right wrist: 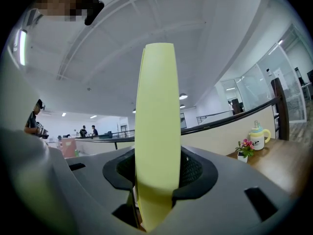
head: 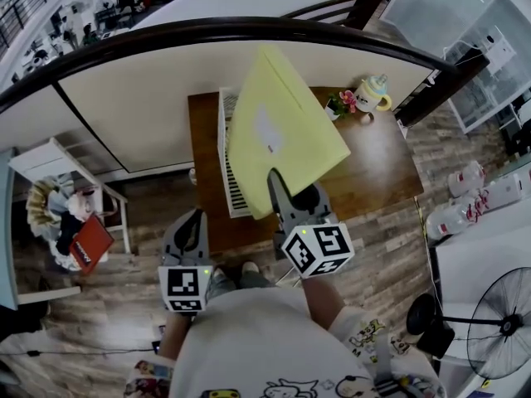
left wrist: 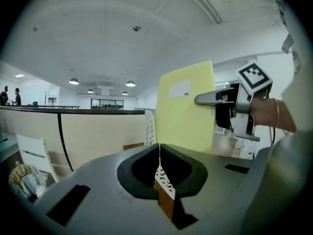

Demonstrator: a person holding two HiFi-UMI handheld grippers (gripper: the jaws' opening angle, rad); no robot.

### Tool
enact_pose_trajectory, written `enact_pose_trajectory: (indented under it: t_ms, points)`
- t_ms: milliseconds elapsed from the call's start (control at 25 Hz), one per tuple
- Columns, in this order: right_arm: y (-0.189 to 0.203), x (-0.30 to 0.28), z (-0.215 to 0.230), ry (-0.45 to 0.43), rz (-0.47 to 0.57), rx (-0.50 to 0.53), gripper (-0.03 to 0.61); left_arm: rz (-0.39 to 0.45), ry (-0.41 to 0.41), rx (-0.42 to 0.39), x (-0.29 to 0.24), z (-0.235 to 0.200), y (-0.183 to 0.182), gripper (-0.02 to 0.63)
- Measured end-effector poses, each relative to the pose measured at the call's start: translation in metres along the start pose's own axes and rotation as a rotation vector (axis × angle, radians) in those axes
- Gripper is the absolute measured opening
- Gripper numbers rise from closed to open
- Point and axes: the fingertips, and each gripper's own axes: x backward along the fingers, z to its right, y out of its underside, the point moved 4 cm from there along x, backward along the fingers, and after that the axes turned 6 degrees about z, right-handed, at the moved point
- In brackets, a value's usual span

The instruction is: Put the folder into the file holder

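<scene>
A pale yellow folder (head: 282, 131) with a white label hangs tilted above the wooden table (head: 373, 168); my right gripper (head: 290, 193) is shut on its near lower edge. In the right gripper view the folder (right wrist: 156, 121) stands edge-on between the pads of the right gripper (right wrist: 156, 180). The white slotted file holder (head: 226, 168) stands on the table's left part, partly hidden behind the folder. My left gripper (head: 194, 218) hangs lower left, off the table, shut and empty. In its own view the left gripper (left wrist: 159, 153) faces the folder (left wrist: 188, 111) and file holder (left wrist: 149, 126).
A lidded mug (head: 373, 94) and a small flower pot (head: 342, 102) sit at the table's back right corner. A dark curved railing (head: 249, 33) runs behind the table. A white shelf (head: 58, 164) with a red item (head: 90, 243) stands at left, a fan (head: 498, 322) at lower right.
</scene>
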Motion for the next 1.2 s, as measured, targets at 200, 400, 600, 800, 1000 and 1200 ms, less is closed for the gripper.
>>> enact_pose_trajectory:
  t_ms: [200, 400, 600, 800, 1000, 1200]
  points:
    - [0.002, -0.013, -0.004, 0.017, 0.01, 0.015, 0.172, -0.007, 0.004, -0.007, -0.005, -0.005, 0.0, 0.006]
    - [0.002, -0.021, -0.006, 0.031, 0.026, 0.023, 0.172, -0.025, 0.002, -0.011, -0.009, -0.007, 0.002, 0.006]
    - [0.006, -0.027, -0.011, 0.048, 0.041, 0.048, 0.172, -0.069, 0.007, -0.018, -0.015, -0.01, 0.009, 0.006]
    - [0.013, -0.031, -0.012, 0.066, 0.065, 0.041, 0.172, -0.121, 0.012, -0.022, -0.021, -0.012, 0.019, 0.006]
    - [0.022, -0.031, -0.015, 0.087, 0.075, 0.036, 0.172, -0.163, 0.016, -0.015, -0.021, -0.016, 0.027, 0.006]
    - [0.033, -0.034, -0.015, 0.087, 0.062, 0.033, 0.172, -0.188, 0.032, -0.007, -0.023, -0.016, 0.036, 0.006]
